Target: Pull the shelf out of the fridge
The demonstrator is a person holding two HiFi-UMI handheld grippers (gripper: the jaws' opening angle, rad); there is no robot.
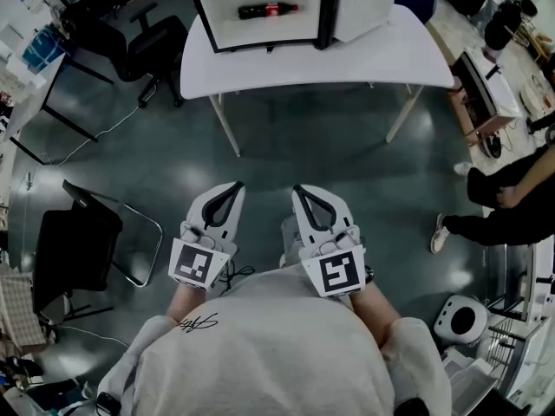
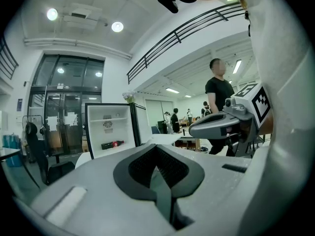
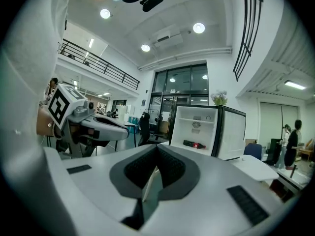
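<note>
**Fridge** [image 1: 260, 7]: small, black-cased, white inside, door swung open to the right. Standing on the white table [image 1: 390, 55], toward its far left part.

**Shelf** [image 3: 196, 122]: thin, white, level. Spanning the upper part of the fridge interior from wall to wall, just under a round grille on the back wall. Seated fully inside the fridge on the table, well apart from both grippers.

**Bottle** [image 1: 267, 10]: dark, red-labelled. Lying on its side on the fridge floor, below the shelf.

**Left gripper** [image 1: 231, 189]: white body, dark ribbed pads, marker cube at the rear. Jaws pressed together with nothing between them. Held on the near side of the table, well clear of it, pointing toward the fridge.

**Right gripper** [image 1: 301, 191]: same make. Jaws likewise closed and empty. Near the left gripper, also on the near side of the table.

**Office chair** [image 1: 160, 42]: black, left of the table.

**Folding chair** [image 1: 78, 250]: black, nearer than the table and to its left.

**Person** [image 1: 507, 206]: dark clothes, right of the table.
</note>
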